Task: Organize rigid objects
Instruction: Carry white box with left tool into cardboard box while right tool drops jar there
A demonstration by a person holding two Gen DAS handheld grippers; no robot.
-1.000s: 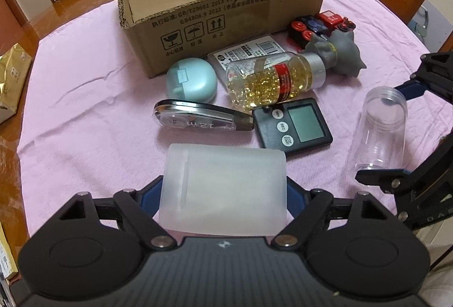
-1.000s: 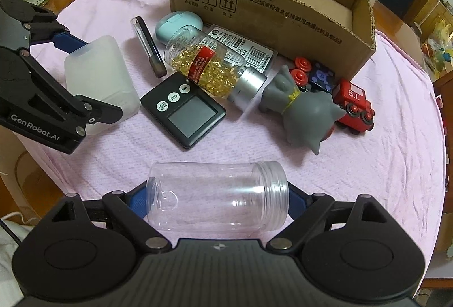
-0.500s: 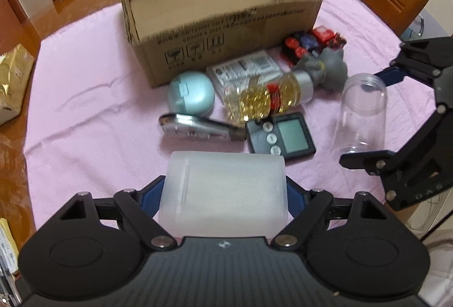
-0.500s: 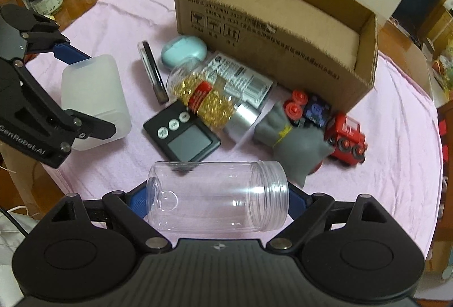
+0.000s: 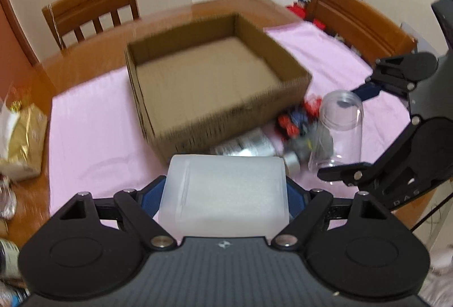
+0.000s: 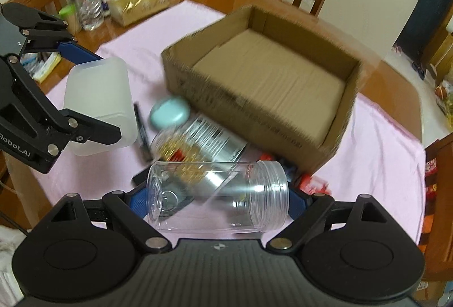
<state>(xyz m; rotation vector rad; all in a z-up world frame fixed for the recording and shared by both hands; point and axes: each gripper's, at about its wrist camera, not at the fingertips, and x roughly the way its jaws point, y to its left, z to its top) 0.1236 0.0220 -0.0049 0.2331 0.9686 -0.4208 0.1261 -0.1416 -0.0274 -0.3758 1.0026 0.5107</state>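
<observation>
My left gripper [image 5: 226, 193] is shut on a frosted white plastic container [image 5: 225, 195], held above the pink cloth in front of the open cardboard box [image 5: 226, 120]. It also shows in the right wrist view [image 6: 99, 106]. My right gripper [image 6: 218, 196] is shut on a clear plastic jar [image 6: 218, 195] lying crosswise between its fingers, raised above the pile. The jar also shows in the left wrist view [image 5: 338, 131]. The box [image 6: 337, 134] is empty inside.
Below lie a teal case [image 6: 169, 113], a bottle of yellow capsules [image 6: 181, 148], a black pen-like item [image 6: 141, 134], red toy cars [image 5: 294, 123] and a grey toy. Bottles and a gold packet [image 6: 138, 5] stand at the table's far left. Wooden chairs [image 5: 93, 15] surround the table.
Both grippers have risen and moved forward toward the box with their containers. The items on the cloth now lie lower and partly hidden behind the held containers.
</observation>
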